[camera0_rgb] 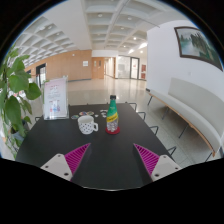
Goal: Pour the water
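Bottle [113, 117] first: it stands upright on the dark table [100, 150], toward the far edge and about midway along it, with a white mug [87, 124] just beside it on its left, the two close but, as far as I can tell, not touching. The bottle has a green cap, a red label round its middle and a greenish body. My gripper [110, 158] is spread wide and holds nothing; its pink pads [74, 157] point forward over the near part of the table, and both bottle and mug sit well beyond the fingertips, roughly on the line between them. I judge the pour has not begun, since I have not reached the bottle yet. It looks like a thin plastic drink bottle, so I expect it to be light, smooth and a little slippery, and to give under a hard squeeze; how full it is I cannot see. I would take it round the labelled middle, where the wall is straight and the label offers some grip, coming in from the side away from the mug so that a finger does not knock the mug. The cap looks to be on, which would have to be dealt with before any water comes out. A leafy plant [14, 95] stands past the table's left edge, and a sign holder [55, 99] near its far left corner.
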Available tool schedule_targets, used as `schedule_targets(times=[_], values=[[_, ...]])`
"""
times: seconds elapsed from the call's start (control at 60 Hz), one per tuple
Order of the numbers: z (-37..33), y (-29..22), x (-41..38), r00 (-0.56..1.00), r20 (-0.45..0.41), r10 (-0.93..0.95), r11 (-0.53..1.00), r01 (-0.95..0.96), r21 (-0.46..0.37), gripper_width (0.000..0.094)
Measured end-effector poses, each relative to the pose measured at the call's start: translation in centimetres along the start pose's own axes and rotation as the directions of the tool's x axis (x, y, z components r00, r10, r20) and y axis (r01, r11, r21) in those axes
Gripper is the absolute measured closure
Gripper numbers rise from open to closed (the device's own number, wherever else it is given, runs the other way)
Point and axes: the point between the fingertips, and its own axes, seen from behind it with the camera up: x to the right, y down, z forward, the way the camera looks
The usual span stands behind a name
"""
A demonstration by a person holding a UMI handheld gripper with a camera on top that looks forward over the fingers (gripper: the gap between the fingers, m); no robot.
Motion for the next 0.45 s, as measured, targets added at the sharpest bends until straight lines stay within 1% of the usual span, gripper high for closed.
schedule_targets(times=[0.133, 0.217, 0.45], values=[[-3.6, 0.4, 0.1, 1.0, 0.003, 0.01, 1.0, -0.011, 0.007, 0.0079], [-4.8, 0.3, 0.0, 1.0, 0.02, 0.013, 1.0, -0.014, 0.016, 0.0076], [-6.6, 0.7, 0.4, 1.0, 0.012, -0.026, 0.999, 0.026, 0.022, 0.0074]])
